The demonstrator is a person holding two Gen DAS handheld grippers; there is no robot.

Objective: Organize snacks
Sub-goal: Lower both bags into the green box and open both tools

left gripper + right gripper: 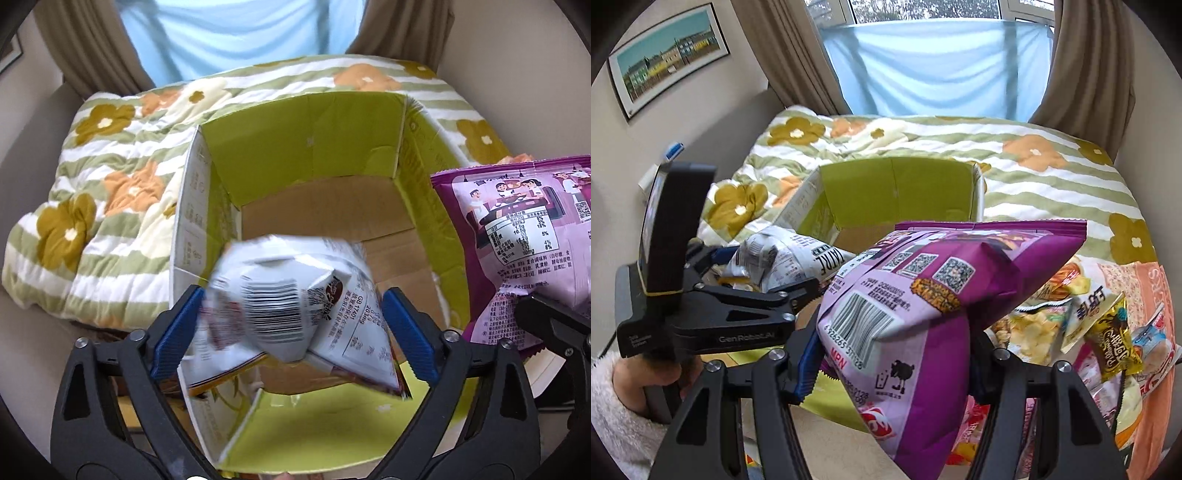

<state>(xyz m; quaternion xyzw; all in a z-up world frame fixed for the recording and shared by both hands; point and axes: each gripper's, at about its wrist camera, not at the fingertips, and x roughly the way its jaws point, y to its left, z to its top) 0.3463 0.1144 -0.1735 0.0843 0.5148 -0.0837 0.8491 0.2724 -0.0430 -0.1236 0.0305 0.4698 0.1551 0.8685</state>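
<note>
My left gripper (291,325) is shut on a white snack bag (280,302) with a barcode and holds it over the open cardboard box (314,147) with green flaps and a bare brown bottom. The bag is blurred. My right gripper (894,358) is shut on a purple snack bag (923,295) and holds it just right of the box. The purple bag also shows in the left wrist view (524,243). The left gripper with the white bag (783,258) shows at the left of the right wrist view.
The box stands on a bed with a green-striped flowered quilt (110,177). A pile of several snack packets (1100,332) lies on the bed to the right of the box. Curtains and a window are behind the bed; a picture (668,55) hangs on the left wall.
</note>
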